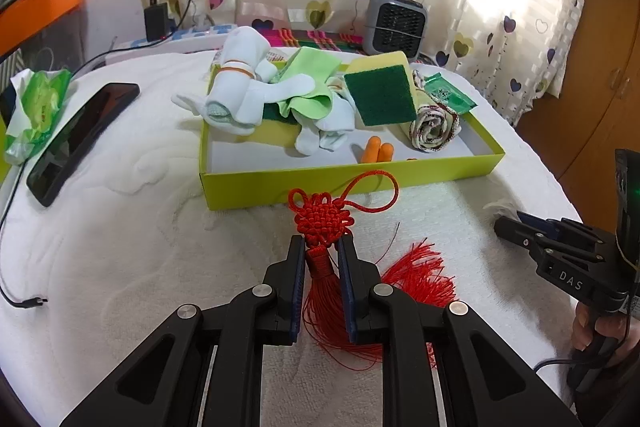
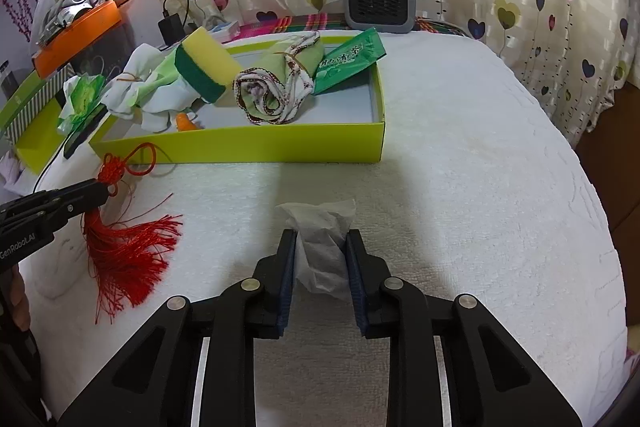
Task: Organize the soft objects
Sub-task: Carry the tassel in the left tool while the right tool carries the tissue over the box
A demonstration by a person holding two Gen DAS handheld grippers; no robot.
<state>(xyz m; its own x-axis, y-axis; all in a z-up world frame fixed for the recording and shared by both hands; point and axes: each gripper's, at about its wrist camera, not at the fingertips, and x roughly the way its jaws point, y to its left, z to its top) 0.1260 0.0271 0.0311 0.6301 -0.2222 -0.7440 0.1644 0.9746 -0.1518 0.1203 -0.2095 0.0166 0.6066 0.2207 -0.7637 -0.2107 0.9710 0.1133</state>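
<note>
Red tassel (image 1: 320, 267) hangs limp; my left jaws pinch its bound neck. Right jaws squeeze crumpled tissue (image 2: 322, 247), featherlight.

Right gripper (image 2: 321, 247) has its blue pads on either side of a crumpled white tissue (image 2: 320, 247) on the white cover (image 2: 460, 187), and they look pressed into it. Off to the left, the left gripper (image 2: 105, 191) pinches a red tassel (image 2: 120, 247) just under its knot. Behind them sits the green tray (image 2: 240, 147), holding a sponge (image 2: 204, 67), a rolled cloth (image 2: 276, 91) and a tea packet (image 2: 348, 61).
</note>
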